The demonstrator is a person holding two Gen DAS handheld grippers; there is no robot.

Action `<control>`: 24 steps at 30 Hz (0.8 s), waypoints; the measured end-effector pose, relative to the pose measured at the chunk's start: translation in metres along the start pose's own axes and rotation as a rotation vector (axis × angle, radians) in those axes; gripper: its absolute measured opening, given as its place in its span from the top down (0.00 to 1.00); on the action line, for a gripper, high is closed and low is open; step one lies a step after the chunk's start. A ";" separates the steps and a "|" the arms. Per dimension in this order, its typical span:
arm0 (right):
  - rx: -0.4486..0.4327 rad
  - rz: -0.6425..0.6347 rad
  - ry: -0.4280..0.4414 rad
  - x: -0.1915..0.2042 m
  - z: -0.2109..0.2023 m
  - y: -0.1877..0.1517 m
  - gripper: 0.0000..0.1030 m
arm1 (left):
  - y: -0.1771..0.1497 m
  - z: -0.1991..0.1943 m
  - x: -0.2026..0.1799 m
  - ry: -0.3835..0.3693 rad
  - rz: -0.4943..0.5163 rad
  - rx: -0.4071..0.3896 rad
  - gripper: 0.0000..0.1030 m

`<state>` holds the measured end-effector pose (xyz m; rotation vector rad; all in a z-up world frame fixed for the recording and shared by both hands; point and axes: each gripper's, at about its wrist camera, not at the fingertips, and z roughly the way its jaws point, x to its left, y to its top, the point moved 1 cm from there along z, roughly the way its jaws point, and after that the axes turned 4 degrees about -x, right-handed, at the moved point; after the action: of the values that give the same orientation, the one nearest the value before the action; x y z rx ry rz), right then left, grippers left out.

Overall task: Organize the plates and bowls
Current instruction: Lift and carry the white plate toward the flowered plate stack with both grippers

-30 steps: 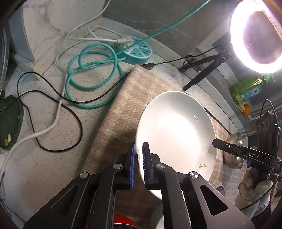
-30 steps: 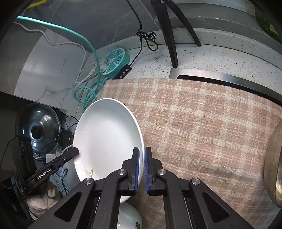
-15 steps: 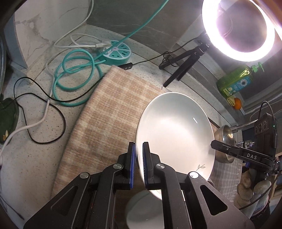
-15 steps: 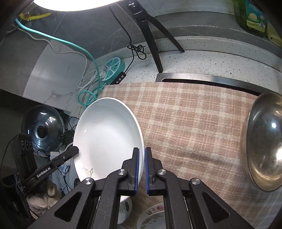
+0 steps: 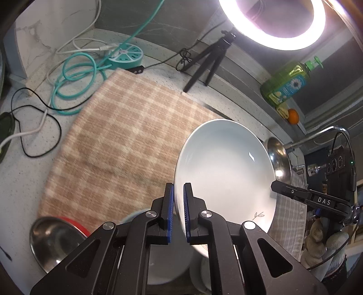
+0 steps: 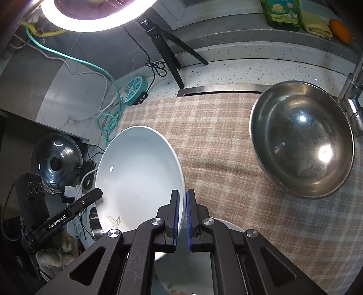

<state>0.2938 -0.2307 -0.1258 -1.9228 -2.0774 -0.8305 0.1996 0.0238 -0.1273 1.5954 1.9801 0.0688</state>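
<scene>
A checked cloth [image 5: 127,140] is covering the worktop [image 5: 29,172]. Above the cloth, both tongs, left [image 5: 178,213] and right [image 6: 182,219], are pinching opposite rims of a white plate [image 5: 224,172]; glazed, stiff and breakable, it probably needs this two-sided rim grip.

A ring light [image 5: 272,20] glares overhead, blown out white; the checked cloth [image 5: 127,140] looks motion-smeared; fisheye bending and dark vignette crowd both views' corners
</scene>
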 end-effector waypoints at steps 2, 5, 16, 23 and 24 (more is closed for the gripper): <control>-0.001 0.004 -0.001 -0.007 -0.006 -0.007 0.94 | -0.008 0.001 -0.006 -0.003 0.001 0.004 0.94; -0.001 0.007 -0.005 -0.015 -0.013 -0.016 0.94 | -0.020 0.002 -0.014 -0.005 0.000 0.008 0.94; -0.002 0.026 -0.002 -0.036 -0.030 -0.043 0.94 | -0.047 0.000 -0.033 -0.007 0.009 0.012 0.94; 0.000 0.042 0.001 -0.044 -0.035 -0.056 0.94 | -0.057 -0.001 -0.039 -0.011 0.015 0.013 0.94; 0.000 0.042 0.000 -0.045 -0.036 -0.058 0.94 | -0.058 0.000 -0.039 -0.010 0.015 0.014 0.94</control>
<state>0.2362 -0.2880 -0.1345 -1.9595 -2.0289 -0.8220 0.1526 -0.0280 -0.1337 1.6162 1.9655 0.0525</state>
